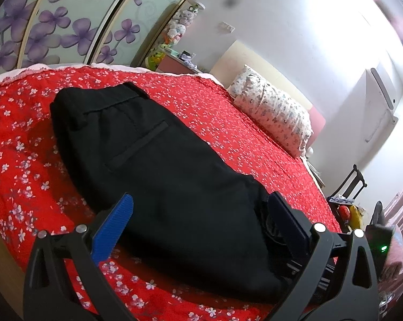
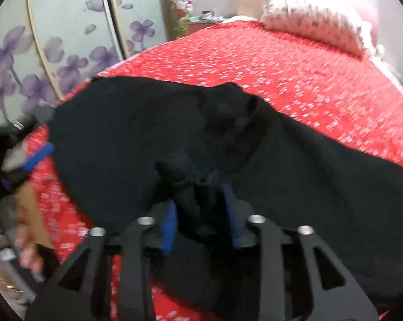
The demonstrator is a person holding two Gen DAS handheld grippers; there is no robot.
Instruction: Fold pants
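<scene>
On the bed, a red bedspread [image 1: 255, 139] sprinkled with small white flowers covers almost everything in sight, running back to wardrobe doors [image 1: 41, 26] printed with purple blossoms. A pillow [image 1: 276, 109] in a pale flowered case lies at the head of the bed, well apart from the clothing.

The black pants [image 1: 153, 160] lie across the middle of the bedspread. In the left wrist view the waistband end with its belt loops and a welt pocket points toward the wardrobe, and the rest of the cloth runs down toward the camera.

The left gripper [image 1: 201, 214] straddles the near end of the pants with its jaws spread wide; one blue ribbed pad sits just beside one edge of the cloth, the other at the opposite edge, and neither presses on it.

In the blurred right wrist view, the right gripper [image 2: 198, 203] has a bunched fold of the black cloth standing between its blue pads [image 2: 169, 224]. The jaws stand partly apart, and whether the pads press on the fold cannot be told. At the left edge of that view a hand [image 2: 27, 256] shows, smeared by motion.
</scene>
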